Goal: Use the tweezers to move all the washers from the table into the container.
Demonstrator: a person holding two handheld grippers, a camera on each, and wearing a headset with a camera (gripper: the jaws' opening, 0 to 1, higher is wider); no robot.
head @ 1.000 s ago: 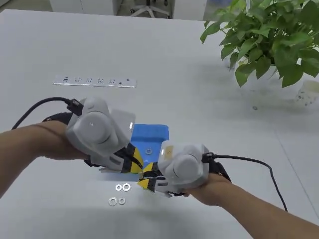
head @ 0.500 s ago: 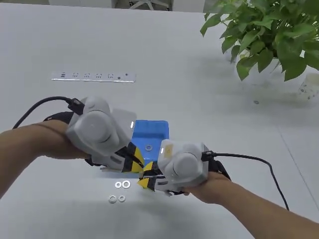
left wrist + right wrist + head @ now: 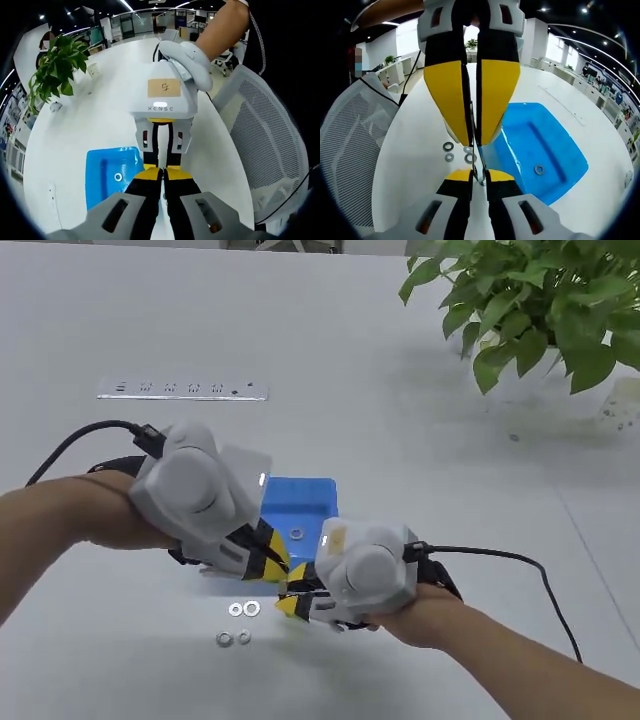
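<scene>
My two grippers meet tip to tip just in front of the blue container (image 3: pixel 305 496). The left gripper (image 3: pixel 272 562) points right and down, and the right gripper (image 3: pixel 291 600) points left. In the right gripper view a thin metal strip, the tweezers (image 3: pixel 477 176), runs between my right gripper (image 3: pixel 479 178) and the left gripper's yellow pads (image 3: pixel 447 95); both pairs of jaws stand shut on it. Several washers (image 3: pixel 244 609) lie on the white table below the tips, seen again as washers (image 3: pixel 449 146) beside the pads. One washer (image 3: pixel 296 533) lies inside the container.
A power strip (image 3: pixel 183 391) lies at the far left. A potted plant (image 3: pixel 540 310) stands at the far right. Cables (image 3: pixel 500 560) trail from both grippers. A mesh chair (image 3: pixel 265 140) stands beside the table edge.
The grippers stay tip to tip by the container; they have drifted slightly toward me, and the washers have not moved.
</scene>
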